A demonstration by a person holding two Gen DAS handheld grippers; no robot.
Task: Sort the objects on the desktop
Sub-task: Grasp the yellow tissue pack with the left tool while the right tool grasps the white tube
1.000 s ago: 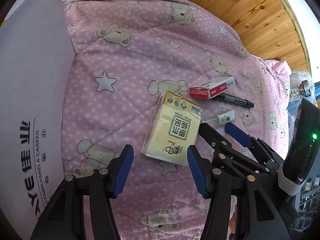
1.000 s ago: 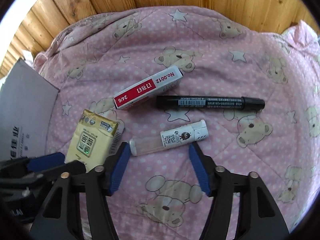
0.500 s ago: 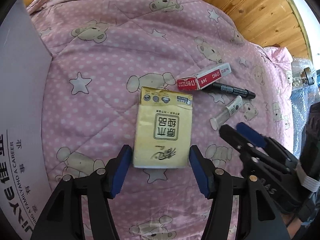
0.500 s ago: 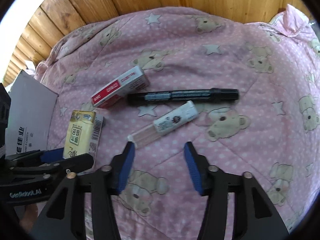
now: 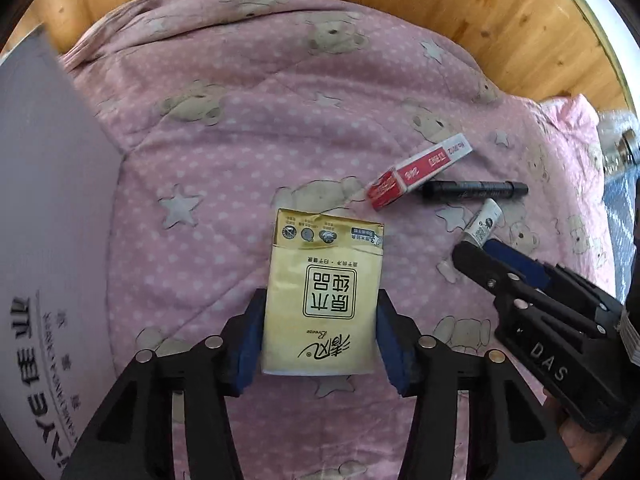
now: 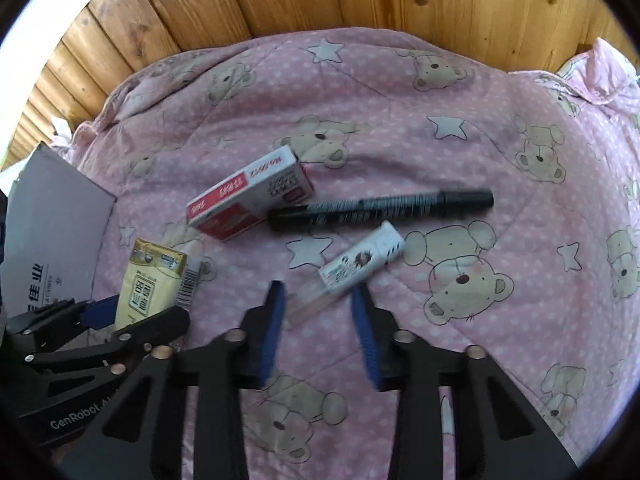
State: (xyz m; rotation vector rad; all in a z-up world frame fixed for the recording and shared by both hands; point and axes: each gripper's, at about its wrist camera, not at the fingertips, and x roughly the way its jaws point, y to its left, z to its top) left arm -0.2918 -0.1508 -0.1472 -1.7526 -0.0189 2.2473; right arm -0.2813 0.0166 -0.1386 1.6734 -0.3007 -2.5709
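Low in the frame, the left gripper [image 5: 320,334] straddles the yellow tissue pack [image 5: 322,300] with jaws spread, while the right gripper [image 6: 320,332] gapes around the white tube [image 6: 360,263].

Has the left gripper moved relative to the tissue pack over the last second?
Yes. The left gripper has advanced over the quilt, and its open jaws now straddle the tissue pack.

daylight falling soft and even, shadows staying faint; fisheye bending the edges into dark corners; right view blurring around the pen [image 6: 380,206] and right gripper [image 6: 318,330].
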